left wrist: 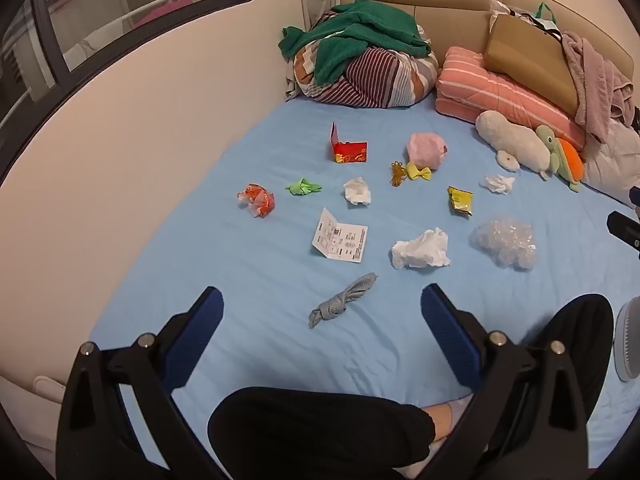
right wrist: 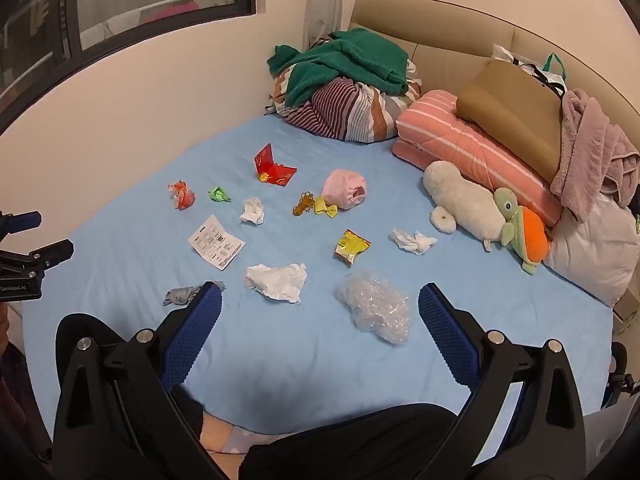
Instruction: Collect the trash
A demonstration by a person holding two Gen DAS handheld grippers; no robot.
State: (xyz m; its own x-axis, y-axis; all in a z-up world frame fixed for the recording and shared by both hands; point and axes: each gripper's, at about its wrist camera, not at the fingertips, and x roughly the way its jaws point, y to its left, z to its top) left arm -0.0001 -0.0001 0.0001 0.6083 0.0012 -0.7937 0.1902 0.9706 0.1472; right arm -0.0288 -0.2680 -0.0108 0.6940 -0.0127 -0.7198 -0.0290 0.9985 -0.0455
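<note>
Trash lies scattered on the blue bed sheet [left wrist: 280, 344]. My left gripper [left wrist: 322, 300] is open and empty, just above a knotted grey rag [left wrist: 344, 300]. Beyond it lie a white leaflet [left wrist: 340, 240], a crumpled white tissue [left wrist: 422, 249], clear bubble wrap [left wrist: 506, 242], a yellow snack packet [left wrist: 460, 200], an orange wrapper [left wrist: 256, 199] and a green wrapper [left wrist: 303, 187]. My right gripper [right wrist: 320, 304] is open and empty, with the bubble wrap [right wrist: 374, 306] and the tissue [right wrist: 278, 280] between its fingers' line of sight. The red card [right wrist: 272, 168] stands farther back.
A pink cloth bundle [right wrist: 345, 189], a yellow bow [right wrist: 326, 206] and more tissues [right wrist: 412, 240] lie mid-bed. Bedding piles [right wrist: 344, 92], a pink quilt [right wrist: 472, 144] and plush toys [right wrist: 464, 200] line the headboard. The wall runs along the left. My legs [left wrist: 320, 428] are at the bed's front edge.
</note>
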